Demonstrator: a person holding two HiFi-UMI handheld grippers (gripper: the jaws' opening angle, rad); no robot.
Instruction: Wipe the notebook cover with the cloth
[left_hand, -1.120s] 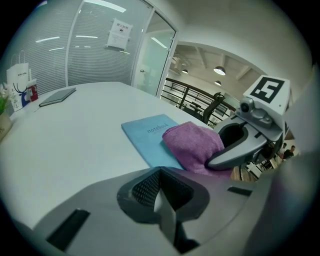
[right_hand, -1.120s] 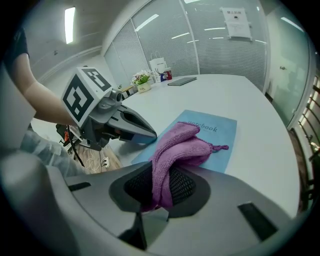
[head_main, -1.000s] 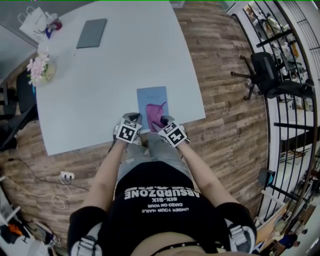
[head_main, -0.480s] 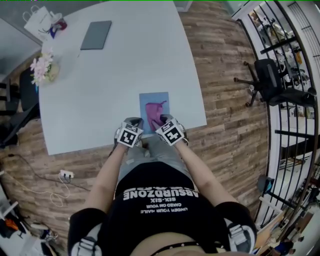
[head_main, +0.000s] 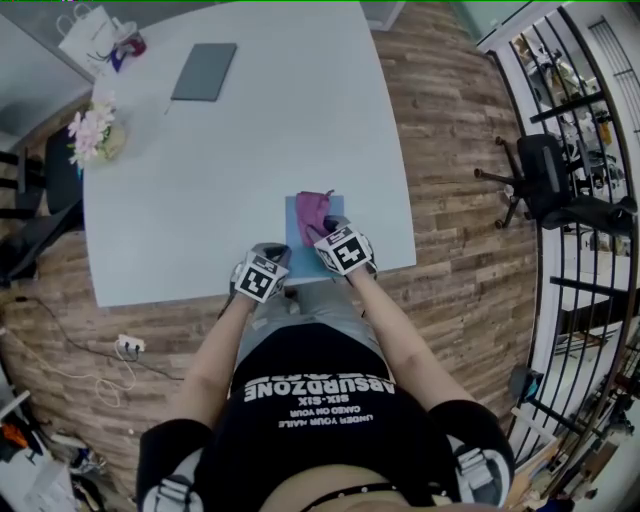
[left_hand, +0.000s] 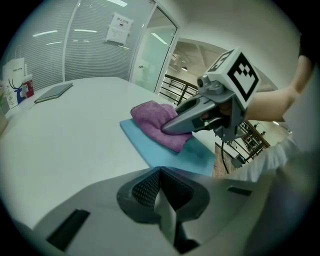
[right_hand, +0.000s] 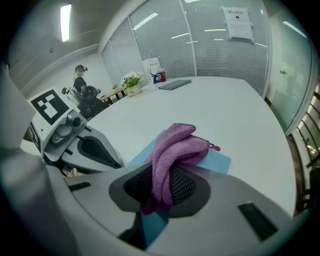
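A blue notebook (head_main: 296, 228) lies flat near the front edge of the white table (head_main: 240, 160). On its cover rests a bunched purple cloth (head_main: 315, 208), with my right gripper (head_main: 328, 232) shut on its near end. In the right gripper view the cloth (right_hand: 172, 150) runs from between the jaws out over the notebook (right_hand: 215, 161). My left gripper (head_main: 272, 262) sits at the table's front edge, left of the notebook and apart from it, jaws shut with nothing in them. The left gripper view shows the notebook (left_hand: 150, 147), the cloth (left_hand: 152, 120) and the right gripper (left_hand: 172, 127).
A grey laptop (head_main: 203, 71), a white paper bag (head_main: 85, 30) and a pot of flowers (head_main: 95, 135) stand at the table's far left. An office chair (head_main: 555, 180) stands on the wooden floor at the right, by a metal railing (head_main: 590, 290). A person (right_hand: 79, 75) stands far off.
My right gripper has pushed the cloth forward across the notebook cover, away from the table's front edge. The left gripper has hardly moved.
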